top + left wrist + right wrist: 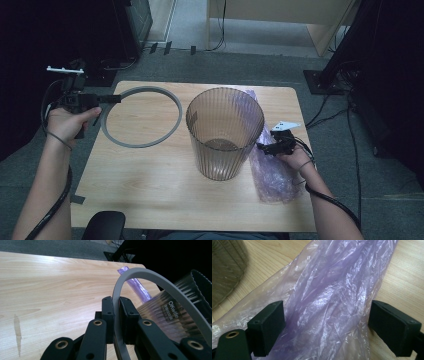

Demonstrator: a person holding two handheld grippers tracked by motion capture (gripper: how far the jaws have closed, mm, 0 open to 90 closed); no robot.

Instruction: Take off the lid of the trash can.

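Nearest us, our left gripper is clamped on the grey ring at left of centre, our right gripper gapes over the purple bag; the bin looks unlined, so bagging remains.

matt grey plastic ring – ribbed clear plastic bin, crinkly glossy purple film bag, pale wood-grain table.

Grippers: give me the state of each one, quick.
Left gripper: shut on the grey ring.
Right gripper: open, jaws wide on either side of the purple plastic bag, not pressing it.
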